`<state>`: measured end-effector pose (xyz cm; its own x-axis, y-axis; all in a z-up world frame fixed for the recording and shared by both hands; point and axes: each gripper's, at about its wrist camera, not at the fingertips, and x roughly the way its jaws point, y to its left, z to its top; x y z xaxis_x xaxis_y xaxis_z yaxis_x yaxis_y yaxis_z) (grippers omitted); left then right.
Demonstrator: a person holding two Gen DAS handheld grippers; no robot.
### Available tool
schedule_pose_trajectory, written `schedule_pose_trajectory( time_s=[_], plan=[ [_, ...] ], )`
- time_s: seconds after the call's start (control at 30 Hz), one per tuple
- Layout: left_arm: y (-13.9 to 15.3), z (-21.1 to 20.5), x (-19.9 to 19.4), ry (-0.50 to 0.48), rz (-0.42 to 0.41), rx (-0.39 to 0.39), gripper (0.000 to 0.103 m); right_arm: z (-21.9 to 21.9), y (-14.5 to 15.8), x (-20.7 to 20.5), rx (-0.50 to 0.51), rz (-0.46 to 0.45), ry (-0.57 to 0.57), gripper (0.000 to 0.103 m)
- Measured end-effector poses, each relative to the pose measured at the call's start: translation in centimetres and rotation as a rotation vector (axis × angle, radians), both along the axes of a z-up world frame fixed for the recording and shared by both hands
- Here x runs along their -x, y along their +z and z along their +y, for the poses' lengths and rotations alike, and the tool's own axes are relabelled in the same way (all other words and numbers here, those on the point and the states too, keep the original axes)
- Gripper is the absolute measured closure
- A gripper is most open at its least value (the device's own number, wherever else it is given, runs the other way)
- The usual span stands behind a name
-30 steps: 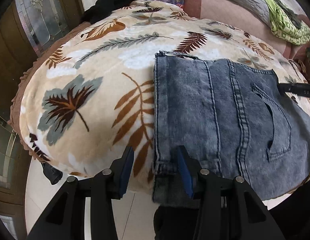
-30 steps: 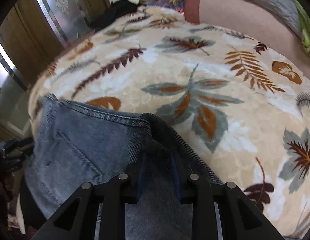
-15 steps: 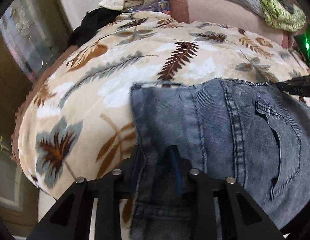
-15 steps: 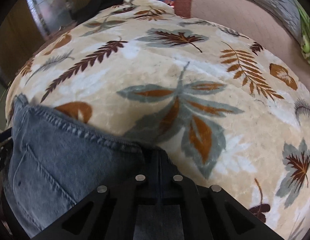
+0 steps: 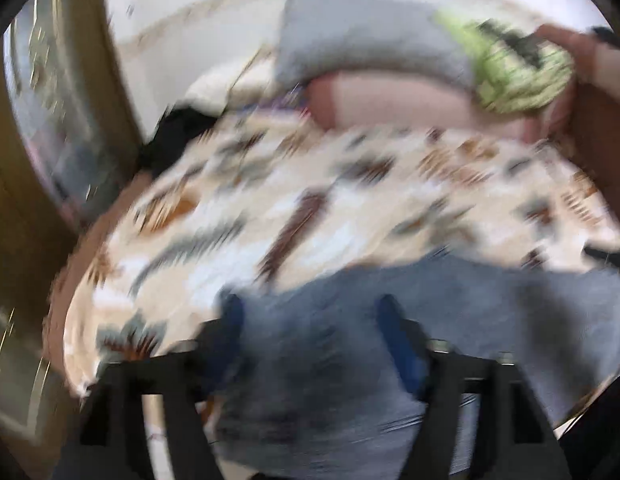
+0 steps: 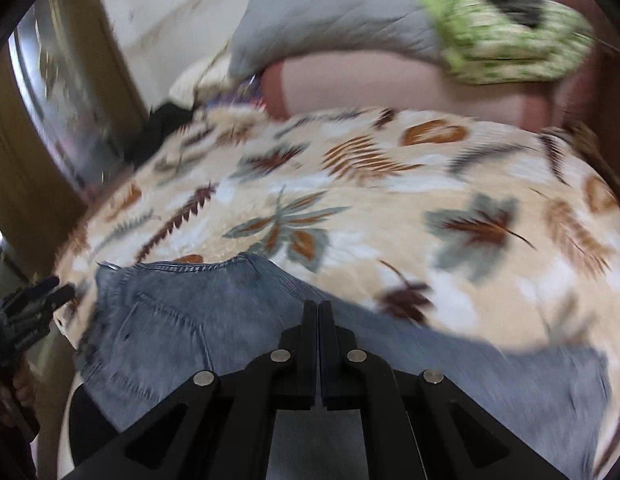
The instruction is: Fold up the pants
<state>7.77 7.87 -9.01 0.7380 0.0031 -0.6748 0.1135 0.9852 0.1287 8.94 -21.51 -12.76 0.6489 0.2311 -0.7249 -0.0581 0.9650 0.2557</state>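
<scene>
On the leaf-printed cream fleece blanket [image 6: 390, 200] lay the faded blue denim pants [image 6: 182, 320], pinched by the right gripper [image 6: 318, 312] with jaws closed while the left gripper [image 5: 310, 316] gaped wide, so a neat fold probably needed both corners gripped and lifted evenly.

Blurred, the left claw [image 5: 310, 332] stands spread over jeans [image 5: 470, 312].

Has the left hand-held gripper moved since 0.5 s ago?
Yes. The left hand-held gripper has pitched up: the grey pillow sits lower in its view, and its fingers are now spread apart.
</scene>
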Motion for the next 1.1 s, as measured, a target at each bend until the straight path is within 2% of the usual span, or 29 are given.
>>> schedule_pose_trajectory(
  time_s=[0.03,0.13,0.2,0.33,0.53,0.57,0.6,0.63,0.67,0.7,0.77,1.03,1.1],
  plan=[
    [1.7,-2.4,0.9,-0.055,-0.055,0.003,0.026,-0.9,0.4,1.5,0.001,-0.009,-0.019,0.101],
    [4.9,-8.1,3.1,-0.194,-0.148,0.014,0.022,-3.8,2.0,6.8,0.047,-0.048,-0.085,0.101],
    [6.1,-10.8,4.3,-0.261,-0.176,0.036,0.019,-5.7,2.7,9.6,0.035,-0.072,-0.123,0.101],
    [7.3,-16.6,6.7,-0.39,-0.151,0.058,0.019,-8.6,4.0,13.8,0.003,-0.131,-0.173,0.101],
    [6.2,-22.8,9.8,-0.513,-0.097,-0.026,0.019,-11.6,3.9,18.0,-0.084,-0.233,-0.254,0.098],
    [6.0,-23.4,10.3,-0.527,-0.095,-0.04,0.019,-11.8,3.5,18.3,-0.088,-0.236,-0.26,0.09],
    [6.0,-23.8,10.5,-0.534,-0.093,-0.048,0.019,-11.9,3.1,18.4,-0.082,-0.23,-0.267,0.073],
    [5.8,-24.4,10.8,-0.542,-0.091,-0.06,0.019,-12.1,2.7,18.6,-0.078,-0.225,-0.274,0.063],
    [5.8,-24.6,10.9,-0.546,-0.089,-0.065,0.019,-12.3,2.5,18.8,-0.081,-0.23,-0.279,0.046],
    [5.8,-24.9,10.9,-0.549,-0.087,-0.07,0.019,-12.6,2.4,19.3,-0.092,-0.253,-0.287,0.043],
    [5.7,-25.2,10.8,-0.548,-0.079,-0.074,0.019,-13.0,2.3,20.0,-0.108,-0.274,-0.288,0.043],
    [4.2,-25.4,10.9,-0.559,-0.031,-0.084,0.019,-13.9,-0.8,21.2,-0.166,-0.226,-0.317,0.042],
    [4.0,-25.3,11.0,-0.563,-0.026,-0.086,0.019,-13.7,-2.1,21.3,-0.153,-0.215,-0.329,0.041]
  ],
)
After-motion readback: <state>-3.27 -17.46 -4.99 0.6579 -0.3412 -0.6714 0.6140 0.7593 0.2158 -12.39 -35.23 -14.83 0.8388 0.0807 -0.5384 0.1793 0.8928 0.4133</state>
